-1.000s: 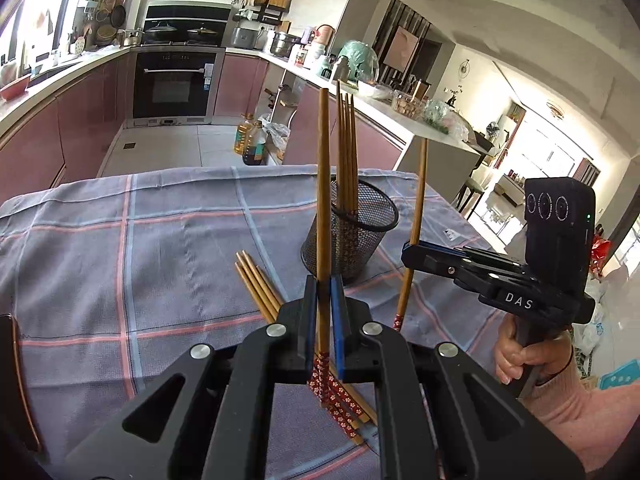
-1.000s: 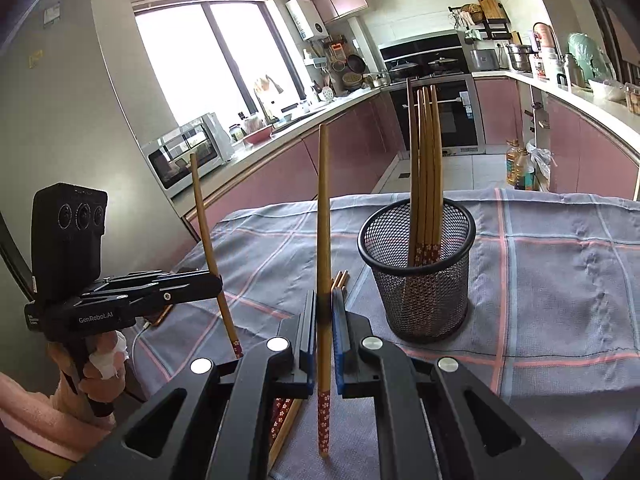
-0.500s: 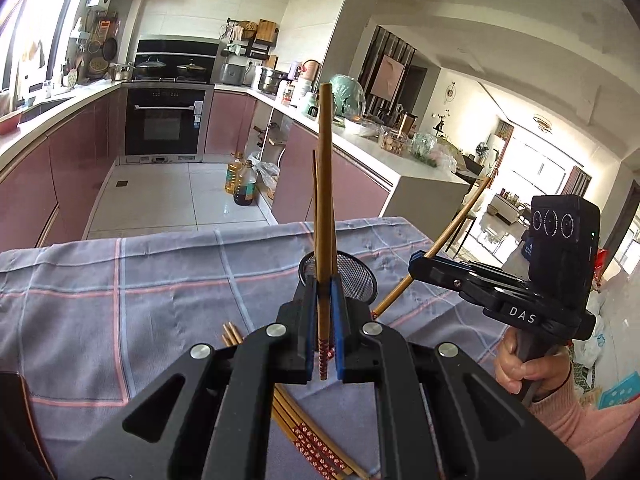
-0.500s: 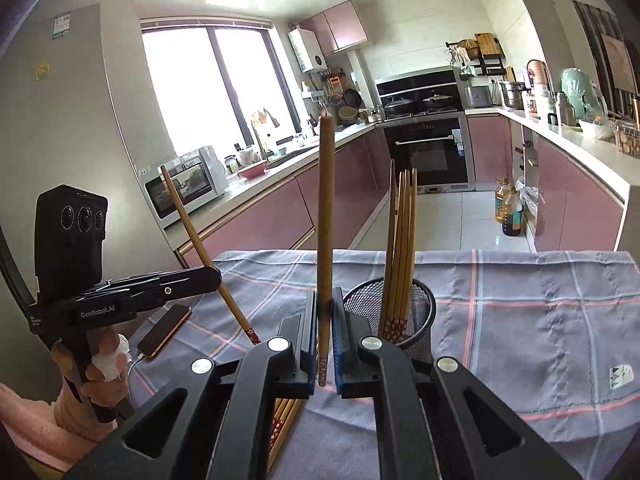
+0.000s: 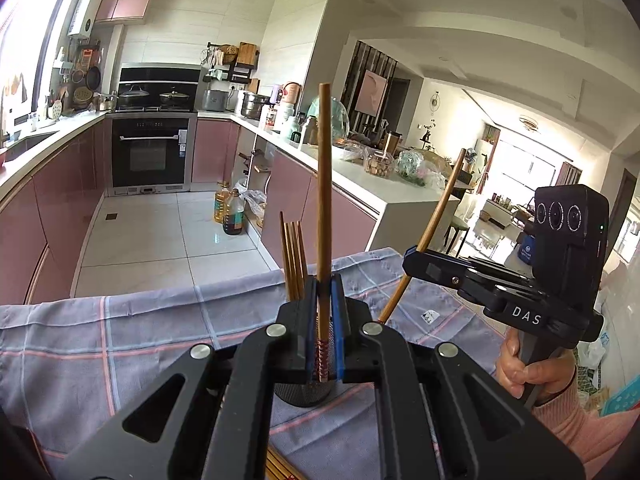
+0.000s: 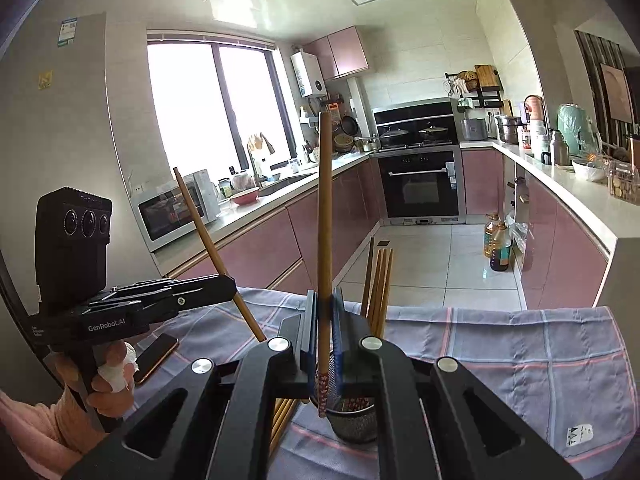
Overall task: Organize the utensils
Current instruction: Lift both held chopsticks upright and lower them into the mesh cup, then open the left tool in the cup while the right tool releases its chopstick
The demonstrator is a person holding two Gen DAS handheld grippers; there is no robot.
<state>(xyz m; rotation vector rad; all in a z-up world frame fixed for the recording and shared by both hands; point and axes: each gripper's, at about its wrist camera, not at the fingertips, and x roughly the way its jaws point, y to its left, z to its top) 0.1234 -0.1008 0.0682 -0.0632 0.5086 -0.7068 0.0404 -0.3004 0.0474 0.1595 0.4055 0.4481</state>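
1. The left gripper (image 5: pixel 323 320) is clamped on one chopstick (image 5: pixel 323 200), gripped low down near the patterned end, so most of the stick pokes up roughly upright.
2. Same deal on the other side: the right gripper (image 6: pixel 325 332) is pinched on a second chopstick (image 6: pixel 325 220), also held near the decorated end, tip up.
3. Each gripper can be seen from the other camera, held off to the side by a hand (image 5: pixel 528 372) in a pink sleeve, stick tilted.
4. The mesh holder (image 6: pixel 354 420) is seen right under the jaws in both views, with a bunch of chopsticks (image 6: pixel 378 284) already stood in it.
5. More loose chopsticks (image 6: pixel 282 416) are left lying on the checked cloth (image 6: pixel 520 344) beside the holder; a phone (image 6: pixel 156 356) lies on it further left.
6. Step in hand, by the looks of it: both sticks are carried above the holder, not yet dropped.
7. Next move probably calls for the patterned ends to be lined up over the rim, lowered in clear of the bunch, then the jaws let go, likely one at a time so nothing gets knocked.
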